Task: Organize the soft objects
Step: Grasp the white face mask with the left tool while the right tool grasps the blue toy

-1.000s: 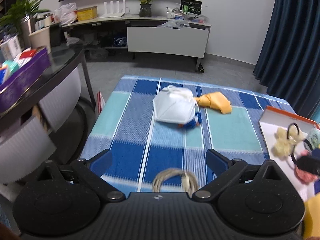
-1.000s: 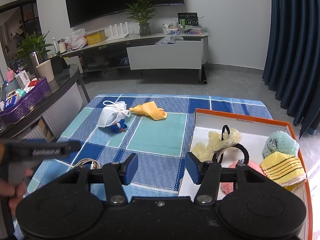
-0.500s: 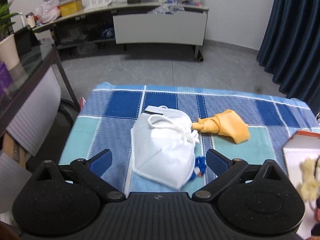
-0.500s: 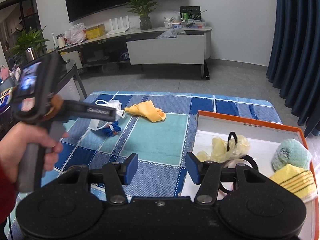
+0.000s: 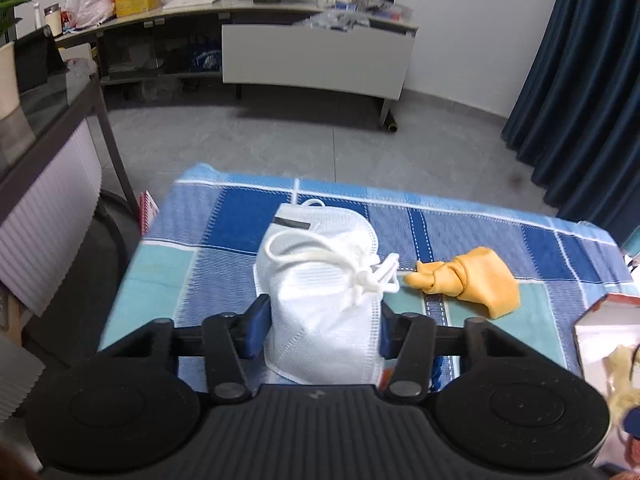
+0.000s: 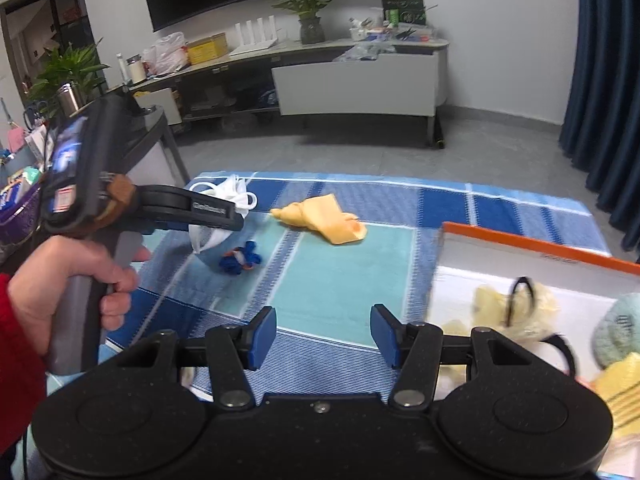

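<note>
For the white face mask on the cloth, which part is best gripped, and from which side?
Grip the white face mask across its folded body, from above and the near side, one finger on each flat face. It stands as a narrow folded ridge, ear loops bunched on top. The left gripper is closing just so, mask between its fingers.

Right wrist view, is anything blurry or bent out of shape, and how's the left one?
Right wrist view: the orange-rimmed box and its contents are motion-smeared, while the yellow cloth stays fairly sharp; fisheye bends the TV cabinet. Left wrist view: the white mask between the closing left gripper pads is crisp; the tablecloth edges look soft.
</note>
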{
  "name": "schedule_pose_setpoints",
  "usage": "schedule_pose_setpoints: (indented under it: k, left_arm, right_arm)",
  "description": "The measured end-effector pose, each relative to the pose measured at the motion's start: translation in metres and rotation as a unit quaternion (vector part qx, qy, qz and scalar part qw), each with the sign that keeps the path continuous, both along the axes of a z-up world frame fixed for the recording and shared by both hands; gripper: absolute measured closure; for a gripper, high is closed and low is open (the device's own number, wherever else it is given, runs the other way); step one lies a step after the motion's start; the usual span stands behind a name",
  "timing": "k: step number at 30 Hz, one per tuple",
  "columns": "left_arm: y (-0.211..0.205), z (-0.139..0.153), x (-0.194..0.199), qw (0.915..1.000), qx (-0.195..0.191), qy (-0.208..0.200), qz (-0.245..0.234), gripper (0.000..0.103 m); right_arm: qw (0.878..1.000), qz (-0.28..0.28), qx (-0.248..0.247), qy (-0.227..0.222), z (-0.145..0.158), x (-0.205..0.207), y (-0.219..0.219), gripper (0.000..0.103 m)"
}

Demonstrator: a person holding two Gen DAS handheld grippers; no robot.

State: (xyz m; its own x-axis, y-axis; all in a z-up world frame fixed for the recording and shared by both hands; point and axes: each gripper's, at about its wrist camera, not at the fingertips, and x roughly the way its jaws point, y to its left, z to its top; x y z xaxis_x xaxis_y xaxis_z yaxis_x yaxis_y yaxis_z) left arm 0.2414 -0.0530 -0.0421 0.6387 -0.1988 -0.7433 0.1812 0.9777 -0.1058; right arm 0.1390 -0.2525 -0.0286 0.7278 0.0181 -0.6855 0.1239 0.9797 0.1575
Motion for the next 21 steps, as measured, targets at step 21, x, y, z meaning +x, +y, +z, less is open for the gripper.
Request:
schedule_pose_setpoints:
  k: [21]
  left_arm:
    - [0.07, 0.028, -0.069, 0.9986, -0.018, -0.044, 0.024, 0.053]
  right_arm:
    - [0.999, 0.034, 0.022, 0.007, -0.045, 0.104, 0.058, 0.041]
